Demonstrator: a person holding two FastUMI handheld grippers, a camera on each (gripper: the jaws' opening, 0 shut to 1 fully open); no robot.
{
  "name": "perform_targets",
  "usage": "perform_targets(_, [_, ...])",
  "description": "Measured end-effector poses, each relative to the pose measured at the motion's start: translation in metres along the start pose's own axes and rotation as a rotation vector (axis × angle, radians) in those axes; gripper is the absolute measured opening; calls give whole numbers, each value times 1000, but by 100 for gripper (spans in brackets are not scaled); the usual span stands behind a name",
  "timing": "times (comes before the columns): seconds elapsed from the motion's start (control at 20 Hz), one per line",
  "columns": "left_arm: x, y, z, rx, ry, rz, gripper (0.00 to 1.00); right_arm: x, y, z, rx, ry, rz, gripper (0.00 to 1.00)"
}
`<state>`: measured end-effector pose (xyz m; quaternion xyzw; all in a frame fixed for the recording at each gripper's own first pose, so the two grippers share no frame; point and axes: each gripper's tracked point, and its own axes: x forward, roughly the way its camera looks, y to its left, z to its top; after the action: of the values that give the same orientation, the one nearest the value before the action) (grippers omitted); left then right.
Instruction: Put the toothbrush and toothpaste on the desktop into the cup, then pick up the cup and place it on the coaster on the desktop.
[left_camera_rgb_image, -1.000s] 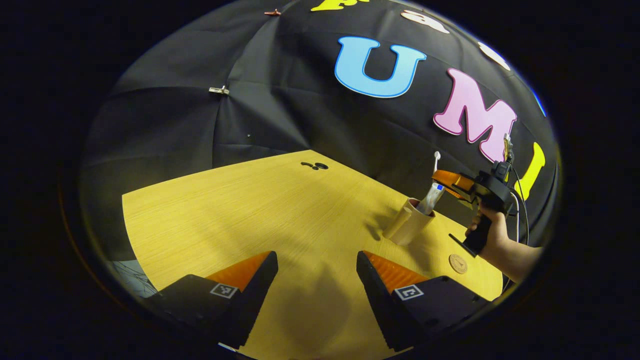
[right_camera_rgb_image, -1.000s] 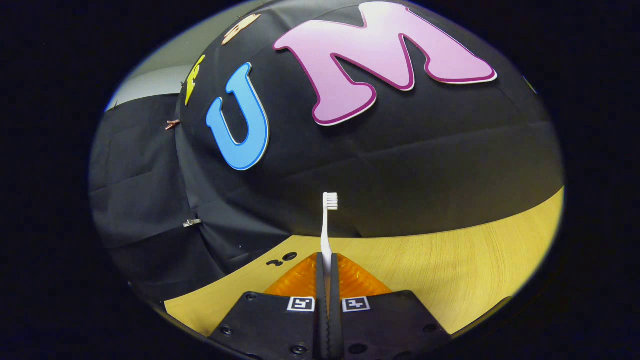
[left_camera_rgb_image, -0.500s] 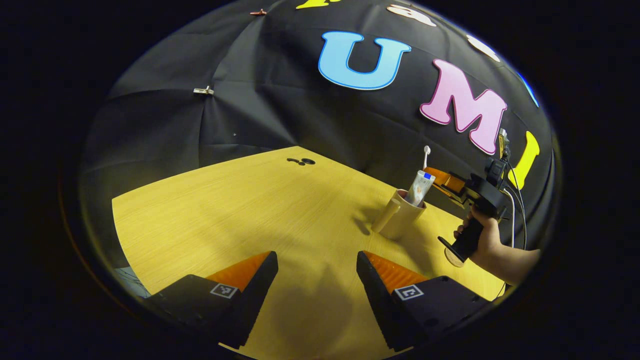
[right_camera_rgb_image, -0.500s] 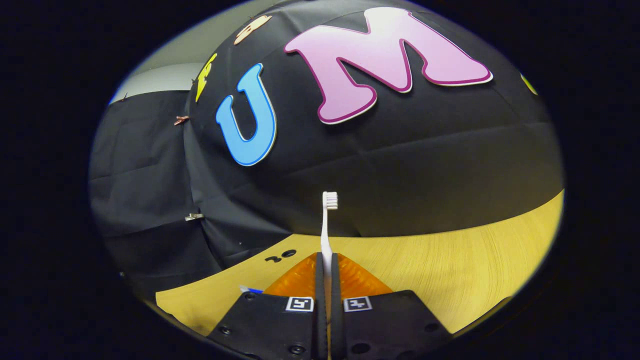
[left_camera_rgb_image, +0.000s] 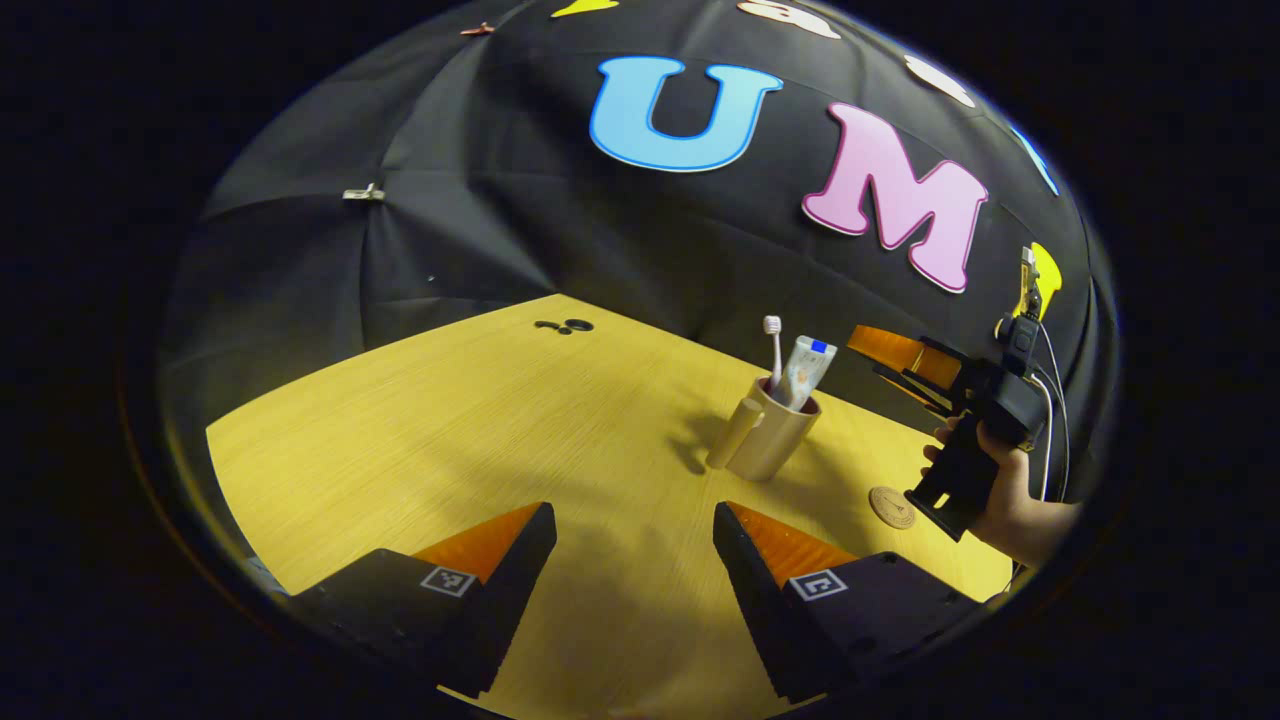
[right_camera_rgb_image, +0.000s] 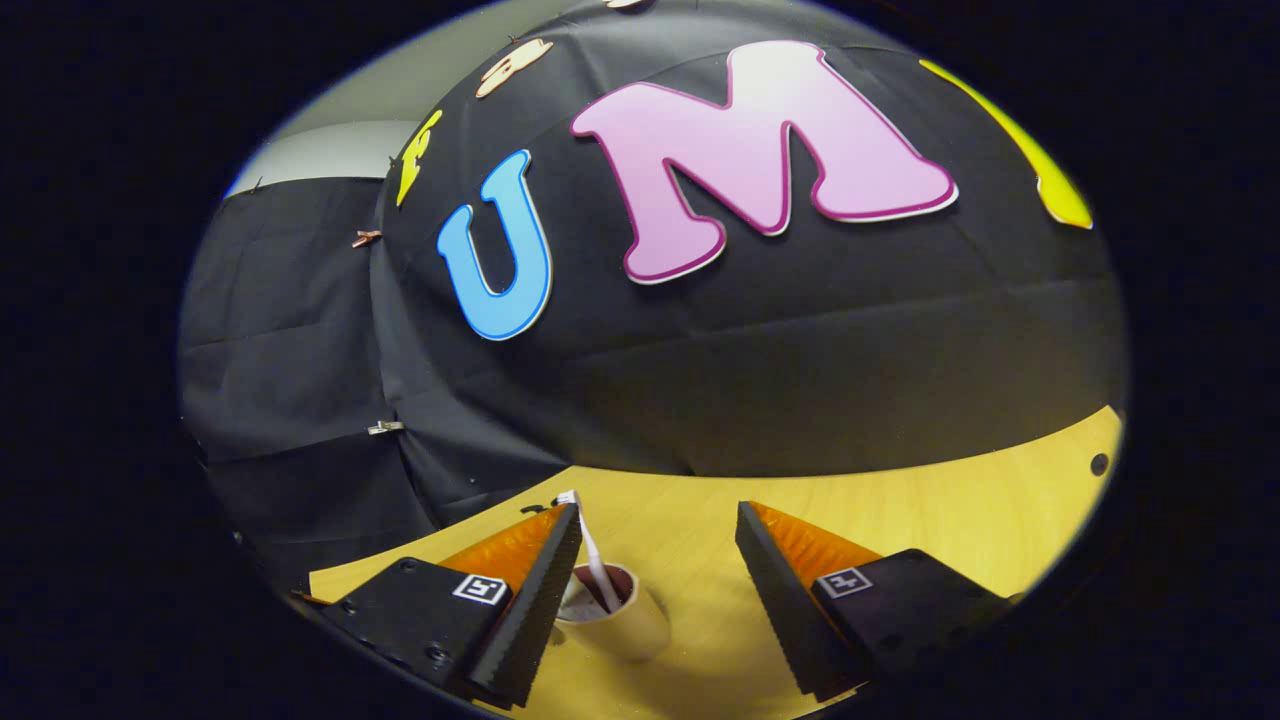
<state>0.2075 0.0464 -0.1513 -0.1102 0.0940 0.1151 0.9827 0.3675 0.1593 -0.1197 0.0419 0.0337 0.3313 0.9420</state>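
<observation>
With the white toothbrush and white toothpaste tube standing in the beige handled cup and both grippers' jaws apart and empty, the right gripper should close squarely on the cup's wall, lifting level toward the round brown coaster at the cup's four o'clock.

The desktop looks like pale wood with fine straight grain and a soft, low sheen. On it, the cup seems smooth, matt plastic. In the cup, the toothpaste tube looks glossy. Just right of the cup, the coaster appears matt, with a stamped pattern.
</observation>
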Motion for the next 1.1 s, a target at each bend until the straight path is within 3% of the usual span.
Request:
perform_targets(0.3, [36,-28,36,254,54,-147,97,-53,-61,22,-45,24,-151,98])
perform_targets(0.5, [62,-53,37,370,183,-284,98,-94,-102,24,-35,45,-248,98])
perform_targets(0.7, [83,-74,23,505,321,-371,98,-136,-138,26,-19,46,-347,98])
perform_targets(0.9, [109,-78,10,636,448,-362,98,-188,-172,8,34,87,-473,98])
perform_targets(1.1, [138,-82,12,695,525,-339,98,-242,-195,-16,65,132,-565,98])
